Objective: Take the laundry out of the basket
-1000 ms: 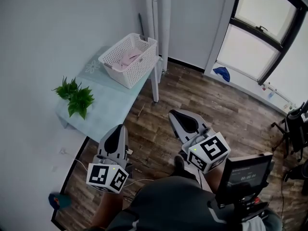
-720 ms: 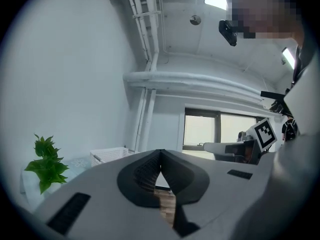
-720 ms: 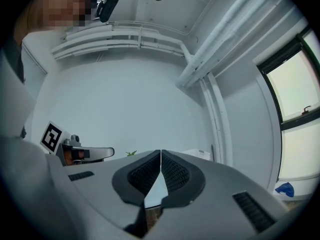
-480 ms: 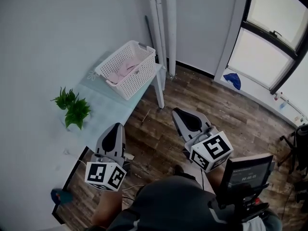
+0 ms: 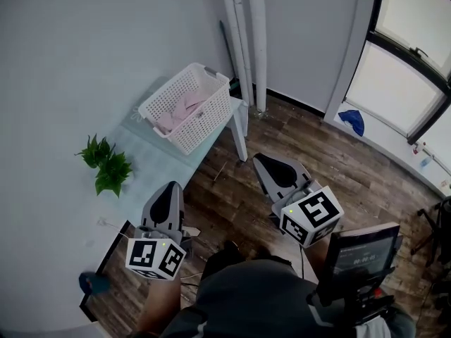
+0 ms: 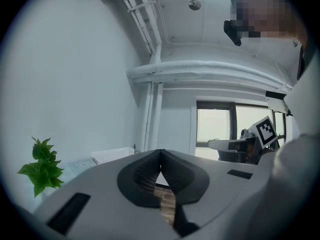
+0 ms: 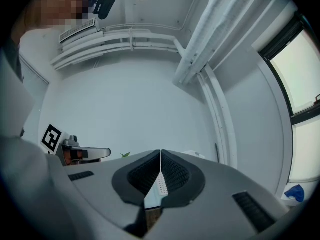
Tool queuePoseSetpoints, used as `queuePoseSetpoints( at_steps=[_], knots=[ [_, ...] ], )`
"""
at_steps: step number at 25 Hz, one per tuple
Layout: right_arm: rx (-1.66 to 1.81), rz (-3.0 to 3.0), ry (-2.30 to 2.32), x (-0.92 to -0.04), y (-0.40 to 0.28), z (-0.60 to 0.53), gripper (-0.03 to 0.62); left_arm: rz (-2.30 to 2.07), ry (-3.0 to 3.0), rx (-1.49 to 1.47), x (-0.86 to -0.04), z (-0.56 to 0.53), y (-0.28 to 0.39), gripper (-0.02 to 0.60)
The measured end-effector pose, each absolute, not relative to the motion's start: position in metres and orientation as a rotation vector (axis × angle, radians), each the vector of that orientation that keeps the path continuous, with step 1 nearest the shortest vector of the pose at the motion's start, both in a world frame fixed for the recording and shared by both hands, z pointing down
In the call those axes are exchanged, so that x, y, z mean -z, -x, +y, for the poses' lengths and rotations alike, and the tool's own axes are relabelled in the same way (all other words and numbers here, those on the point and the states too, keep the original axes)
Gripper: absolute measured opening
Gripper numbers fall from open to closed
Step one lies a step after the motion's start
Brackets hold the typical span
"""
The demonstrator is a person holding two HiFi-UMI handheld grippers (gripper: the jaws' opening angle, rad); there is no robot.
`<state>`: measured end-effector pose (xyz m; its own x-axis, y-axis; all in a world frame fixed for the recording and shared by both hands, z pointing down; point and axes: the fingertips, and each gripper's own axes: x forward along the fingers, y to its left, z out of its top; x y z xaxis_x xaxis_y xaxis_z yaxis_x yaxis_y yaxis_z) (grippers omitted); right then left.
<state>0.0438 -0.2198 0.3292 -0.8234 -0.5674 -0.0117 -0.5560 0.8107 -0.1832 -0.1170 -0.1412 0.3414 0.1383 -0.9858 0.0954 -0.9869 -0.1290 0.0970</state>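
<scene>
A white slatted laundry basket stands on the far end of a pale blue table, with pink laundry lying inside it. Both grippers hang low over the wooden floor, well short of the table. My left gripper is shut with nothing between its jaws. My right gripper is also shut and empty. In the left gripper view the basket shows small and far beyond the closed jaws. In the right gripper view the closed jaws point up at the wall.
A green potted plant sits at the table's near end. White pipes run up the corner behind the basket. A window is at the right, a blue object lies below it. A dark monitor is at the lower right.
The head view has shifted, so the table, basket and plant sit a little further right and lower in the picture. Both grippers stay shut and keep their places.
</scene>
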Motion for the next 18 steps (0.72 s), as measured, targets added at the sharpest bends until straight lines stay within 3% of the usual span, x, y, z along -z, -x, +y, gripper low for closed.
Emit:
queuePoseSetpoints(
  at_steps=[18],
  knots=[
    [0.192, 2.972, 0.905, -0.317, 0.055, -0.321, 0.018, -2.041, -2.237, 0.114, -0.325, -0.250, 0.229, 0.006]
  ],
)
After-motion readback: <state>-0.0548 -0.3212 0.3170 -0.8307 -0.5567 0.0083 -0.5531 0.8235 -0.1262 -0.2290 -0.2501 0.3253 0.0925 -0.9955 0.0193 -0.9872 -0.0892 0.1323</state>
